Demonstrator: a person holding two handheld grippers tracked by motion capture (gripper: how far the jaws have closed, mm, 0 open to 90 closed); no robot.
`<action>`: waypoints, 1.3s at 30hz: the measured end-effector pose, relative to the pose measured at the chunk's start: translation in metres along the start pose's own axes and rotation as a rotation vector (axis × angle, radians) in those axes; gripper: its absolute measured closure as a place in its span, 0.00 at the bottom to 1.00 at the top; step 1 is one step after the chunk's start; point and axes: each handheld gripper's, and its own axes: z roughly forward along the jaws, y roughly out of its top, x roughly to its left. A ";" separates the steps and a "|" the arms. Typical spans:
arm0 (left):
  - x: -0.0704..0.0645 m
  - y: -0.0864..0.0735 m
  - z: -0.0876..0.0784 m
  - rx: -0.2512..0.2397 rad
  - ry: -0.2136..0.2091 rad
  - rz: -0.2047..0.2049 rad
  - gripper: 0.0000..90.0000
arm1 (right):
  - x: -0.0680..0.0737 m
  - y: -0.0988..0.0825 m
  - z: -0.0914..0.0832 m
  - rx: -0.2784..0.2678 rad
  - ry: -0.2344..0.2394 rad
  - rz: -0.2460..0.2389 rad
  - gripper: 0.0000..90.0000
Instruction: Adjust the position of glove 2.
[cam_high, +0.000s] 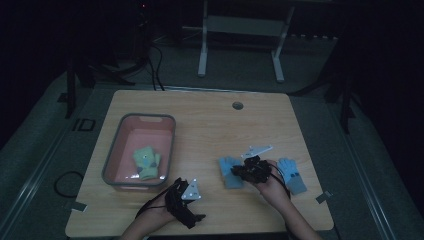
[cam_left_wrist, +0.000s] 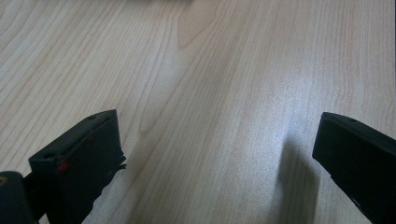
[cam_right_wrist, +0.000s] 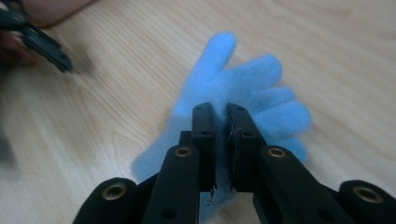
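A light blue glove (cam_high: 227, 167) (cam_right_wrist: 243, 84) lies flat on the wooden table, fingers spread. My right gripper (cam_high: 240, 171) (cam_right_wrist: 220, 109) hovers over its palm with the jaws shut to a thin slit, and I see no fabric pinched between them. A second blue glove (cam_high: 294, 177) lies just right of that hand. My left gripper (cam_high: 187, 200) (cam_left_wrist: 219, 119) rests near the table's front edge, jaws open wide over bare wood, nothing between them. It also appears at the top left of the right gripper view as the left gripper (cam_right_wrist: 42, 44).
A grey-rimmed pink bin (cam_high: 172, 145) stands on the table's left half with a green glove (cam_high: 146, 161) inside. A round cable hole (cam_high: 238, 105) sits near the far edge. Bare wood stretches between the bin and the blue gloves.
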 end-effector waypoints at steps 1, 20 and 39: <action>0.000 0.000 0.000 -0.002 0.000 0.001 0.02 | 0.001 -0.002 0.003 0.012 0.003 -0.001 0.90; 0.000 -0.001 0.001 0.004 -0.002 0.005 0.02 | 0.002 -0.012 0.027 0.017 0.002 -0.097 0.68; 0.001 -0.002 0.002 0.004 -0.006 0.005 0.02 | -0.050 -0.032 -0.063 -0.084 -0.073 -0.046 0.70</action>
